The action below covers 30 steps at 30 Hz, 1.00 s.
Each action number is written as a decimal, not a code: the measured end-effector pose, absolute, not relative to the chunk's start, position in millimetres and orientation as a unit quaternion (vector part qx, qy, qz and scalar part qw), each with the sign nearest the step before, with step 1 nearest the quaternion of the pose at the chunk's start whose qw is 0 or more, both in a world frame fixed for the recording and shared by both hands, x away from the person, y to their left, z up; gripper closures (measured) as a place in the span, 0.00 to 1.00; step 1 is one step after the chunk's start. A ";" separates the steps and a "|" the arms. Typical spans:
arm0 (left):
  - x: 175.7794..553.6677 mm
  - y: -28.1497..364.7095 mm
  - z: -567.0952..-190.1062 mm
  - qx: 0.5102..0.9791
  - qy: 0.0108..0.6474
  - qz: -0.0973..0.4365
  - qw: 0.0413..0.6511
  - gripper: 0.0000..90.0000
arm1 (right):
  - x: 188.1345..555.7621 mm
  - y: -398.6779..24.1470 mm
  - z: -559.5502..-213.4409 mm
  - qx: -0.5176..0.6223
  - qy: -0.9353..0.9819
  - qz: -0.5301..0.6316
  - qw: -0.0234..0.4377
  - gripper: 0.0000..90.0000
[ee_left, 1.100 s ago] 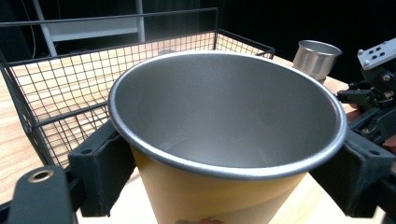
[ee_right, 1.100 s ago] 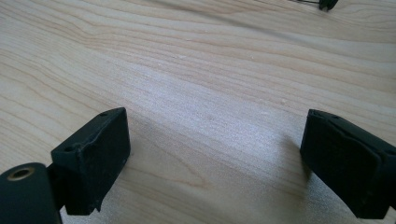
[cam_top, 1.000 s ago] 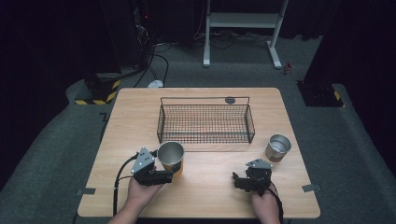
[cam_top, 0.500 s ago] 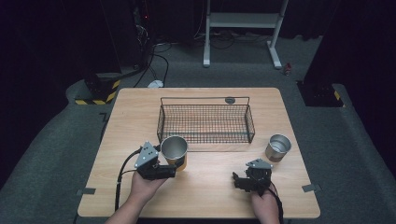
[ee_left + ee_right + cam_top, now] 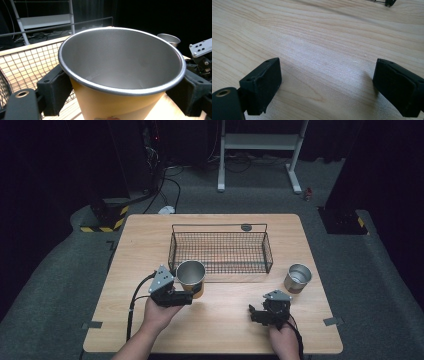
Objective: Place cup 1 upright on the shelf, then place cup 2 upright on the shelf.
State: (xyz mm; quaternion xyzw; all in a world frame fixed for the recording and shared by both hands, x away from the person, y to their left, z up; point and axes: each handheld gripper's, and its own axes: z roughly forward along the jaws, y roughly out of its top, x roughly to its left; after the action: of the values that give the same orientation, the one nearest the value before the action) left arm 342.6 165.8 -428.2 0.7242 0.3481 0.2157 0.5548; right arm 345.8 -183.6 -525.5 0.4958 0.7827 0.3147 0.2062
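Clearly the thing in play is the yellow-sided metal cup with a dull silver inside [image 5: 191,278], which stands mouth-up with its long axis close to vertical, held in the left claw [image 5: 186,296] near the left front of the pale wooden surface [image 5: 225,330]. In the left gripper view the two black jaws press against opposite sides of the cup [image 5: 122,75] just under its rolled rim, so the claw is closed on it; whether the cup's base touches the wood cannot be told. The relation that matters is cup to black wire basket [image 5: 220,251]: on the high view's clock face the basket lies at about one o'clock from the cup, its near long wall just beside the cup's rim, its long axis running nine to three. My judgement is that the coming move is a short lift up and over that wall, and the left hand is plainly the nearer one for it. A second, plain silver metal cup [image 5: 297,278] stands at three o'clock, well apart, just off the basket's right end. The right claw [image 5: 256,312] rests low at about four o'clock, its jaws spread wide over bare wood and holding nothing.
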 end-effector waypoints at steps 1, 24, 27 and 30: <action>343.6 164.6 -426.5 0.725 0.347 0.216 0.554 0.16 | 346.0 -183.7 -525.3 0.495 0.784 0.314 0.205 0.09; 369.6 144.1 -402.6 0.725 0.342 0.220 0.556 0.16 | 346.2 -183.7 -525.3 0.494 0.785 0.314 0.205 0.09; 373.3 142.7 -398.8 0.724 0.341 0.220 0.558 0.16 | 346.2 -183.7 -525.3 0.494 0.785 0.314 0.205 0.09; 376.6 141.6 -395.0 0.724 0.340 0.223 0.557 0.16 | 346.2 -183.7 -525.3 0.494 0.785 0.314 0.205 0.09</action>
State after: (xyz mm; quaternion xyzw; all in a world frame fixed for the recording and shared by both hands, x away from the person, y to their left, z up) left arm 376.6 141.6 -395.0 0.7239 0.3402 0.2233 0.5571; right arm 346.2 -183.7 -525.3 0.4936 0.7848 0.3139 0.2047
